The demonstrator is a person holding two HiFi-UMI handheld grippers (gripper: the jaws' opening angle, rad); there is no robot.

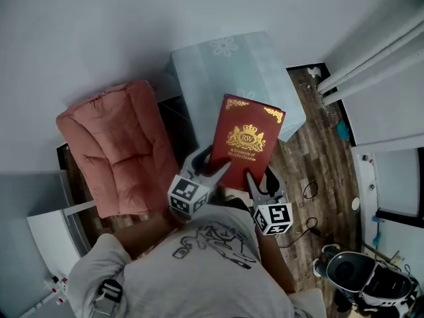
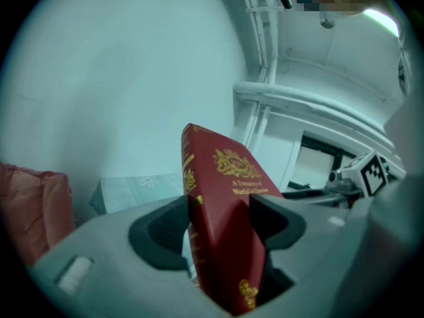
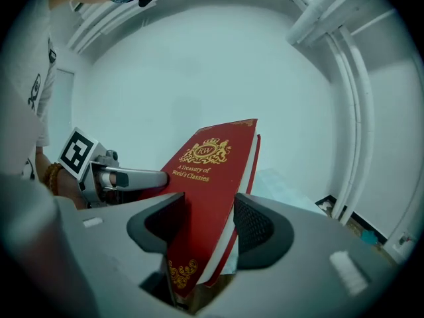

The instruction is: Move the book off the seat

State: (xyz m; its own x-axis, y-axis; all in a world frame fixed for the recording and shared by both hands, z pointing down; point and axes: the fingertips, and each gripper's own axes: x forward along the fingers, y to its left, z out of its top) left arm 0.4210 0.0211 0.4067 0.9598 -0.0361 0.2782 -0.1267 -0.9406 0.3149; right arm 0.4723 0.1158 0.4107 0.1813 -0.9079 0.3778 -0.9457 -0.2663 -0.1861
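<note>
Both left tool (image 1: 211, 161) and right tool (image 1: 263, 179) tight on red book (image 1: 244, 138); spine (image 2: 189, 167) only in left gripper view, page edges (image 3: 246, 165) in right.

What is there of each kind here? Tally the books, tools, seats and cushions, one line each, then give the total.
red book: 1
tools, left tool and right tool: 2
pale blue seat: 1
pink cushion: 1
Total: 5
</note>
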